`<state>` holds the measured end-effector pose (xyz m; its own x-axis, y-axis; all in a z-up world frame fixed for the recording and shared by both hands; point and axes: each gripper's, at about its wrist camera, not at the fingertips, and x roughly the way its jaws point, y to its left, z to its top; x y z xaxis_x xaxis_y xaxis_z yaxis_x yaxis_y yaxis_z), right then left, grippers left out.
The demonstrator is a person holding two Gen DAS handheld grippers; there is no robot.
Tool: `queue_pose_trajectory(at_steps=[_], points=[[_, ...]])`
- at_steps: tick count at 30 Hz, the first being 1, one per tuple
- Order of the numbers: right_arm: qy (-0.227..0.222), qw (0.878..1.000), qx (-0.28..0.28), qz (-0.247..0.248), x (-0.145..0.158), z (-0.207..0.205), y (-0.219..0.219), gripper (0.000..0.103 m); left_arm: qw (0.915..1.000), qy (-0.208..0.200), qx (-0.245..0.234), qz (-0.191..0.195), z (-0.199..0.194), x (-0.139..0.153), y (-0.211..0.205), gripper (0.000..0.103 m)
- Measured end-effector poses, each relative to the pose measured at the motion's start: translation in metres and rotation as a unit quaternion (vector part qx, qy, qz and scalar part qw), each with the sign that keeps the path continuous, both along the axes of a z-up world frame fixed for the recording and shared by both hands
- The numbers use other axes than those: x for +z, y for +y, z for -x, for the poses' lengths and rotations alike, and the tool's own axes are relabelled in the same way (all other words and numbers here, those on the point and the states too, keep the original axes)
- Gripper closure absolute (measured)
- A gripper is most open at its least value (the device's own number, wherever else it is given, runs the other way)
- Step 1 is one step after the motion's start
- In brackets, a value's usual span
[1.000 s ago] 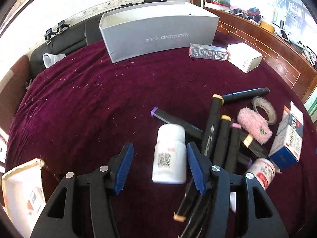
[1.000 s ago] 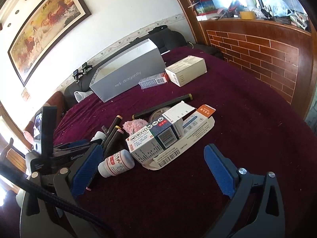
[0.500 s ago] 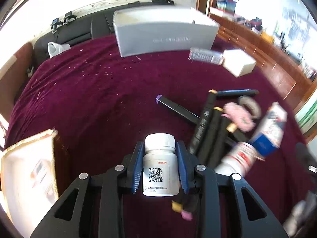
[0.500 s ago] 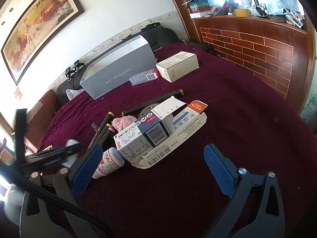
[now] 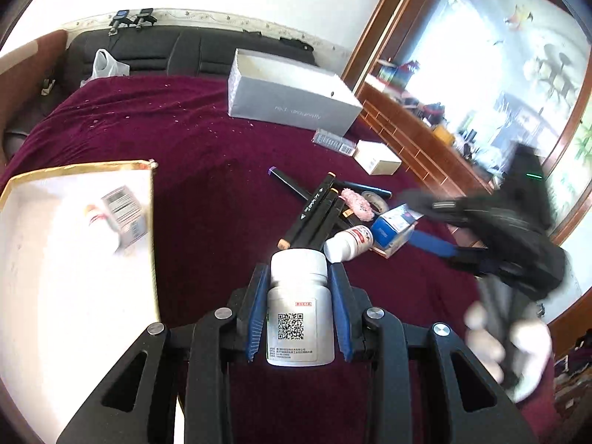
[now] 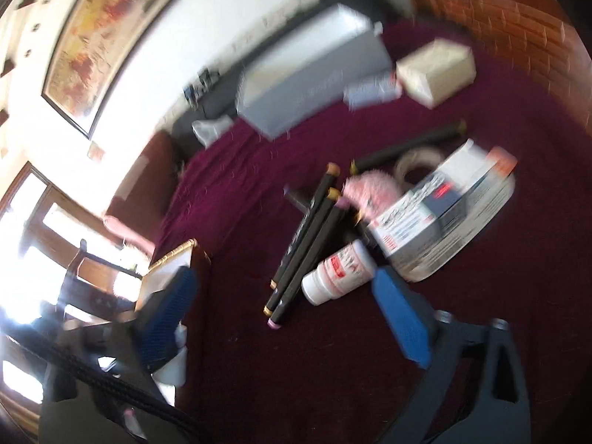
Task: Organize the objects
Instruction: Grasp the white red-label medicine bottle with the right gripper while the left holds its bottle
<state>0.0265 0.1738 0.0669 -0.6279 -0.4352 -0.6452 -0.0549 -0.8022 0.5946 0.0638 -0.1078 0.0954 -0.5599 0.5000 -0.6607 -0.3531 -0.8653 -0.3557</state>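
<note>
My left gripper (image 5: pixel 299 310) is shut on a white pill bottle (image 5: pixel 299 307) with a QR label and holds it above the maroon table. A gold-rimmed white box (image 5: pixel 74 244) with a bottle and a small carton inside lies to its left. My right gripper (image 6: pixel 285 318) is open and empty, its blue pads either side of a red-labelled white bottle (image 6: pixel 338 272) that lies beside several black markers (image 6: pixel 309 236). That bottle (image 5: pixel 349 242) and the markers (image 5: pixel 314 214) also show in the left wrist view. The right wrist view is blurred.
A large grey box (image 5: pixel 292 100) stands at the back. Small cartons (image 5: pixel 377 157), a pink fluffy item (image 5: pixel 357 203), a tape roll (image 5: pixel 375 199) and medicine boxes (image 6: pixel 440 214) lie around the pile. A brick-patterned wooden wall (image 6: pixel 518 33) is on the right.
My left gripper closed on the white pill bottle, lifted it and swung left towards the gold-rimmed box. My right gripper moved quickly down and left towards the red-labelled bottle.
</note>
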Motion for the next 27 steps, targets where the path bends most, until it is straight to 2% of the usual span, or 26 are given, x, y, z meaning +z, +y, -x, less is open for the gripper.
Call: queue_pose_trajectory(at_steps=[1,2,4,6,11,13,15,18,23,27], points=[[-0.018,1.0,-0.005,-0.013,-0.006,0.005,-0.005,0.032,1.0,0.004,0.001,-0.005,-0.006,0.001,-0.006,0.075],[-0.046,0.999,-0.012,-0.017,-0.017,0.01,-0.007,0.035,0.9999,0.008,0.002,-0.009,-0.011,0.002,-0.01,0.075],[-0.078,0.997,-0.015,0.006,-0.032,0.012,-0.011,0.036,0.9998,0.017,0.008,-0.011,-0.019,0.003,-0.021,0.075],[-0.095,0.995,-0.032,0.003,-0.041,0.013,-0.016,0.036,0.9996,0.02,0.012,-0.019,-0.022,0.003,-0.031,0.075],[-0.106,0.99,-0.089,-0.016,-0.045,0.025,-0.023,0.039,0.9989,0.018,0.025,-0.035,-0.024,-0.001,-0.055,0.075],[-0.115,0.987,-0.107,-0.022,-0.048,0.032,-0.025,0.052,0.9987,0.02,0.031,-0.036,-0.025,-0.003,-0.063,0.075],[-0.124,0.984,-0.122,-0.041,-0.052,0.04,-0.029,0.062,0.9985,0.017,0.035,-0.04,-0.025,-0.006,-0.068,0.075],[-0.133,0.982,-0.126,-0.042,-0.056,0.044,-0.03,0.062,0.998,0.015,0.043,-0.045,-0.026,-0.009,-0.08,0.075],[-0.129,0.978,-0.135,-0.092,-0.054,0.052,-0.039,0.064,0.9971,0.008,0.054,-0.053,-0.028,-0.013,-0.09,0.075],[-0.12,0.981,-0.121,-0.089,-0.053,0.045,-0.036,0.069,0.9966,0.015,0.062,-0.051,-0.034,-0.01,-0.098,0.075]])
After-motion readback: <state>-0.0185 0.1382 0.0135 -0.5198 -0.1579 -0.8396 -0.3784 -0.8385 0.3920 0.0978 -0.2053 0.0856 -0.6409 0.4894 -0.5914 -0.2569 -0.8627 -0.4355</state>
